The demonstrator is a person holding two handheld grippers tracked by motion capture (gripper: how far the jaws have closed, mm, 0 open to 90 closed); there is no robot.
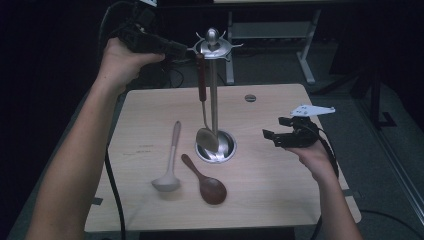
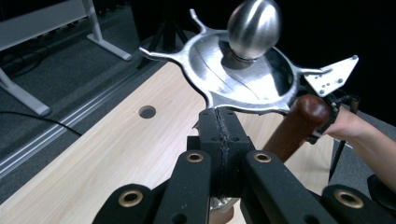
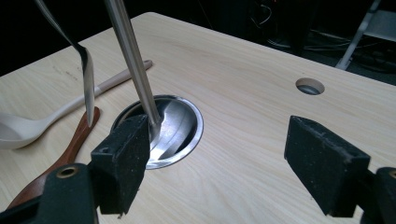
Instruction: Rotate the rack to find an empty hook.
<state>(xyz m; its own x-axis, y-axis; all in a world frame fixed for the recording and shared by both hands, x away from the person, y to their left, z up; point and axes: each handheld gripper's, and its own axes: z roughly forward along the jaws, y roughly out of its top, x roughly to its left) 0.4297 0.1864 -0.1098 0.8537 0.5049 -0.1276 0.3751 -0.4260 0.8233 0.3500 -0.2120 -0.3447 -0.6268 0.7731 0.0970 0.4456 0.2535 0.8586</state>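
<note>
The left gripper [image 1: 182,50], held high above the far-left part of the tabletop, has its black jaws pressed together with nothing visible between them, their tips right at the rim of the spiked silver crown [image 2: 233,77] of the steel utensil stand [image 1: 214,95]. Just beside those tips, the dark wooden handle [image 2: 299,123] of a steel-bowled serving spoon [image 1: 206,137] hangs from one of the crown's hooks, its bowl dangling over the stand's round polished base [image 3: 180,130] near the middle of the pale wooden tabletop [image 1: 270,170]. The right gripper [image 1: 272,136] is held low near the right edge, aimed at the stand, its jaws standing wide apart and empty; in the right gripper view the stand's thin pole [image 3: 133,65] rises just behind its one jaw, without a clear touch. Toward the near-left of the base lie two loose utensils: a cream-coloured ladle [image 1: 170,165], bowl toward the near edge, and just beside it a reddish-brown wooden spoon [image 1: 207,186]. A small round hole [image 1: 250,98] sits near the far edge.
</note>
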